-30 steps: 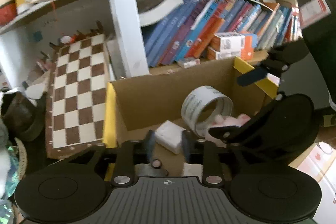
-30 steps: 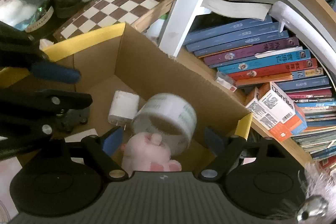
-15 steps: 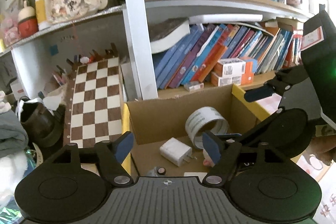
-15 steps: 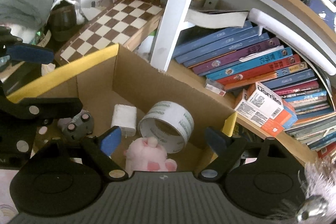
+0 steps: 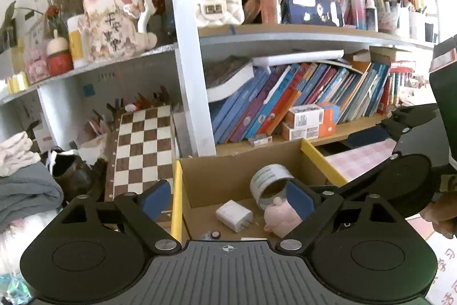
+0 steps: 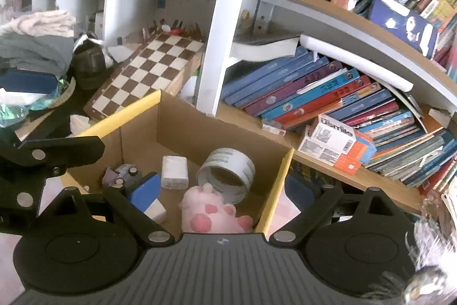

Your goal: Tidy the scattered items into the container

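Both grippers, left (image 5: 227, 197) and right (image 6: 221, 189), hover with jaws spread, empty. Cardboard box (image 6: 182, 127) holds tape roll (image 6: 227, 172), white charger (image 6: 174, 172), pink plush (image 6: 211, 212), small toy car (image 6: 122, 175). Chessboard (image 5: 142, 147) beside box.

My cardboard box (image 6: 200, 130) (yellow-edged flaps, open top) holds a tape roll (image 6: 227, 173) on its side, a pink plush (image 6: 211, 212) touching it, a white charger (image 6: 174, 172) lying flat, and a small grey toy (image 6: 122, 175) near the left wall.
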Demonstrator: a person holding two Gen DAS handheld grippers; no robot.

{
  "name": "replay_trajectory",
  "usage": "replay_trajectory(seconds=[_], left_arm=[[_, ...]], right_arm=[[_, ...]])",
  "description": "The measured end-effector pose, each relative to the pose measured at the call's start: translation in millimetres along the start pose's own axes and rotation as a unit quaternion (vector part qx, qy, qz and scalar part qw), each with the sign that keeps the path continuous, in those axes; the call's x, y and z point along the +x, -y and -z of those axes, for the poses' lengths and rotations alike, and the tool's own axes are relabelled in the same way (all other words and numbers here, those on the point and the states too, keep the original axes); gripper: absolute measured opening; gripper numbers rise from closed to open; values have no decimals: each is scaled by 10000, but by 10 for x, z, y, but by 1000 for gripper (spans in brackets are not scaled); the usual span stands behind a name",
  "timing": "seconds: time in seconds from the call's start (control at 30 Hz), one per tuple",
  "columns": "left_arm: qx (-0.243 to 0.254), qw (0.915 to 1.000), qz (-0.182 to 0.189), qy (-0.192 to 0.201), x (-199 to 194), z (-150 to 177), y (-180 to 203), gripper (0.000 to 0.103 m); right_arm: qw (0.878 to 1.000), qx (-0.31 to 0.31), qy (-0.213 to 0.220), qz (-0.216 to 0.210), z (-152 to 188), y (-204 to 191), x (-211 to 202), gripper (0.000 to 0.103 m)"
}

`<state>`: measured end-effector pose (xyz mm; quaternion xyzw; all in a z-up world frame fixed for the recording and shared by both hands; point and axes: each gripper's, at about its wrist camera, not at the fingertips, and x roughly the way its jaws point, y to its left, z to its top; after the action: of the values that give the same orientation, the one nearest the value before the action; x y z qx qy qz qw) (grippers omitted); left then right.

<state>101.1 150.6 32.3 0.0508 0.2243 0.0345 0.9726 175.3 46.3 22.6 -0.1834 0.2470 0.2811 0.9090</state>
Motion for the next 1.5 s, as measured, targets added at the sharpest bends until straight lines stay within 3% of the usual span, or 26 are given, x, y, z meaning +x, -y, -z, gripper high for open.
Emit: replay_trajectory(seconds=[0.73,1.5], left_arm=[[-15,9998,-146,167,-573,80,282,97],[-267,9996,-69,-4,-692,275,544,98]], right_arm=[[9988,404,190,190,324,79,-637,97],[9901,1189,-64,738,992,264,-1105,101]])
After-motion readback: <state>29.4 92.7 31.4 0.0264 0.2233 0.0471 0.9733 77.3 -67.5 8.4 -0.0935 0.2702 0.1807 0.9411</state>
